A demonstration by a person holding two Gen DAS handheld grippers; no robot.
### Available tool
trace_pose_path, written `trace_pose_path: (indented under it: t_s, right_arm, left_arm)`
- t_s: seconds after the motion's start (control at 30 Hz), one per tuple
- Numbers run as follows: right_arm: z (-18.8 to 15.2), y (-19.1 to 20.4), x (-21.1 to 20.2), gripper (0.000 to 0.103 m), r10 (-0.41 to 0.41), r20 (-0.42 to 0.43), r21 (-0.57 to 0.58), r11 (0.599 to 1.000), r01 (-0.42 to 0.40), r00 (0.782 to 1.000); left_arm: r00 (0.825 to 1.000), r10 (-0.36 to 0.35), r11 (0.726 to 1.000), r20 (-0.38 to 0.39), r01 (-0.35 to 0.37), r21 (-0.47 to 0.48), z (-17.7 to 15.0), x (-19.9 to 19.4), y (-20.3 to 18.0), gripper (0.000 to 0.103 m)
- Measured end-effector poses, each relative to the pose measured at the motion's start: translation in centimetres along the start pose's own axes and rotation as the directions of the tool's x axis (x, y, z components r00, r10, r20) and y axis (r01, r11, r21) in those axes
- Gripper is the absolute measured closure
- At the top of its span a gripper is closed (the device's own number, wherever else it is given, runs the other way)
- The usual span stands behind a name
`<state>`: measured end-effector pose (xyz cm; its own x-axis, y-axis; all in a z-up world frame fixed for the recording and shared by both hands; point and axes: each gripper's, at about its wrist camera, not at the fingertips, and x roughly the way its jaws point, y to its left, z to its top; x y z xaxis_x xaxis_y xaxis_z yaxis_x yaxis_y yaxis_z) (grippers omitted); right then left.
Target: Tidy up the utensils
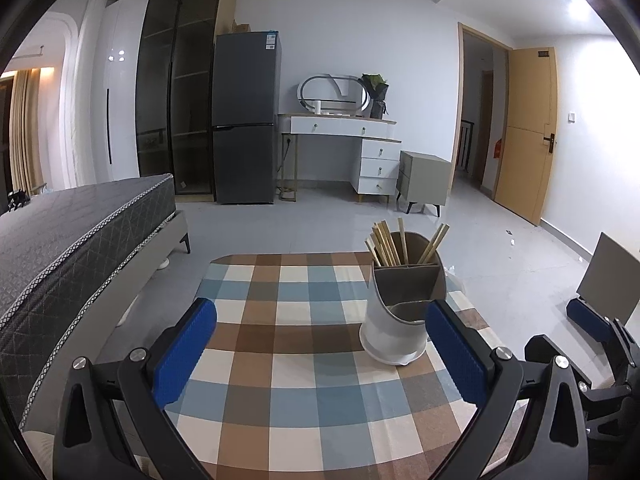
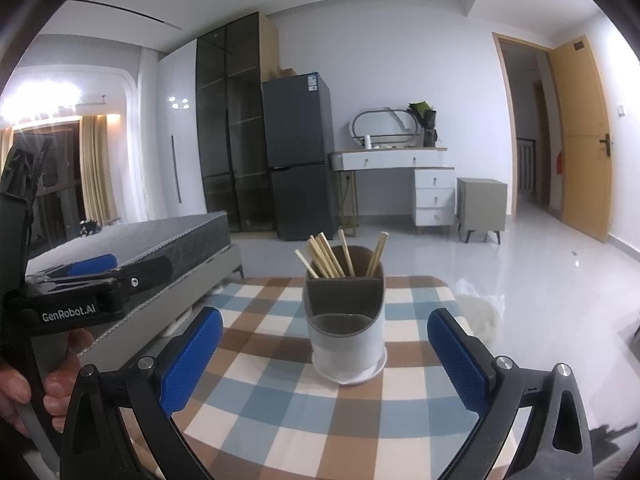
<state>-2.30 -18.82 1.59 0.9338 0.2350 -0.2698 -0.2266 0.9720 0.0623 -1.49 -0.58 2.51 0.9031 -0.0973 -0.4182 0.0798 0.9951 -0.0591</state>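
Observation:
A white utensil holder point(image 1: 394, 320) point(image 2: 346, 332) with grey inner compartments stands on a checkered tablecloth point(image 1: 292, 344) point(image 2: 304, 408). Several wooden chopsticks point(image 1: 390, 242) point(image 2: 328, 258) stand in its rear compartment; the front compartment looks empty. My left gripper point(image 1: 320, 352) is open above the table, its right finger just in front of the holder's right side. My right gripper point(image 2: 324, 360) is open, with the holder standing between and beyond its blue pads. Neither gripper holds anything.
A dark bed point(image 1: 68, 240) point(image 2: 140, 248) lies left of the table. Fridge point(image 1: 246, 120), white dresser point(image 1: 352, 148) and grey nightstand point(image 1: 424, 176) stand at the far wall. A hand point(image 2: 24, 384) holds the left gripper's handle. The right gripper's blue pad point(image 1: 590, 318) shows at right.

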Motion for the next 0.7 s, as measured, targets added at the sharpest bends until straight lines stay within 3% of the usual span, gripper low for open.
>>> trace_pose_path:
  t_s: [0.7]
  right_arm:
    - [0.08, 0.46, -0.09, 0.000, -0.001, -0.015, -0.010, 1.000, 0.001, 1.000]
  left_arm:
    - [1.000, -0.007, 0.999, -0.014, 0.006, -0.034, 0.10, -0.21, 0.22, 0.002]
